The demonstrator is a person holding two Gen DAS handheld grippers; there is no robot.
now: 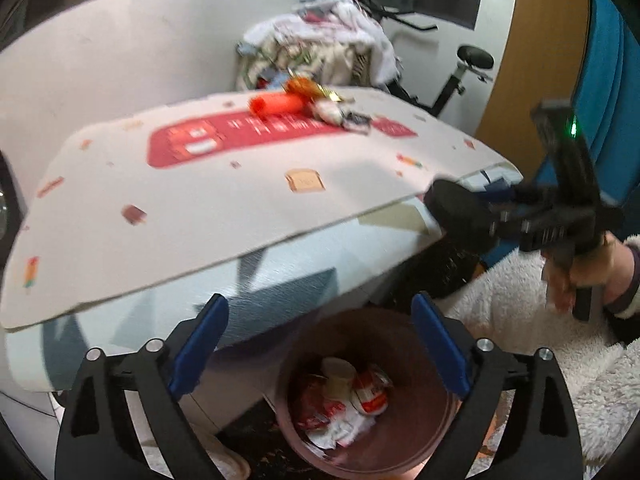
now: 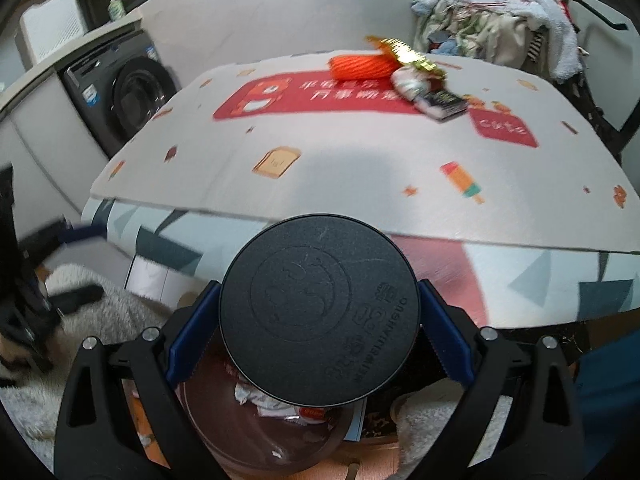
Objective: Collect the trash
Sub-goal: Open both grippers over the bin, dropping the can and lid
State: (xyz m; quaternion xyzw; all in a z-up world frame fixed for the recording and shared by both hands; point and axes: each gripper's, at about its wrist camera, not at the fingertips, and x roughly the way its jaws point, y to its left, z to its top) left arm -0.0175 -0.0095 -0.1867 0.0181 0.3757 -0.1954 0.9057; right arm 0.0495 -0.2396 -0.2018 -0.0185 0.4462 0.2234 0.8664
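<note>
Brown plastic forms the bin (image 1: 368, 392), which stands on the floor at the near edge of the table (image 1: 224, 208), directly below both grippers; inside it lie crumpled red-and-white wrappers (image 1: 344, 404) and a pale cup, heaped against the bottom. The left gripper (image 1: 320, 344) hangs above the bin's mouth with its blue-padded jaws spread wide and nothing between them. The right gripper (image 2: 320, 320) is clamped on a black round lid (image 2: 320, 308), one blue pad pressed against each side of its rim; the lid sits flat-side to the camera, over the bin's near rim, and embossed lettering curves along its lower right edge. In the left wrist view that same gripper shows at the right, held by a hand (image 1: 580, 276) in a fleecy sleeve, with the lid edge-on beside the table corner.

The table carries a white mat (image 2: 360, 168) printed with a red banner, toast and ice lollies; a patterned cloth hangs below the mat's edge. More trash lies at the far side of the mat: an orange mesh sleeve (image 2: 360, 67), a gold foil wrapper (image 2: 408, 54) touching it, a crumpled white wrapper (image 2: 408, 82) and a dark packet (image 2: 444, 105) just to its right. A laundry pile (image 2: 500, 16) rises beyond the table on the right; a washer (image 2: 120, 92) stands far left.
</note>
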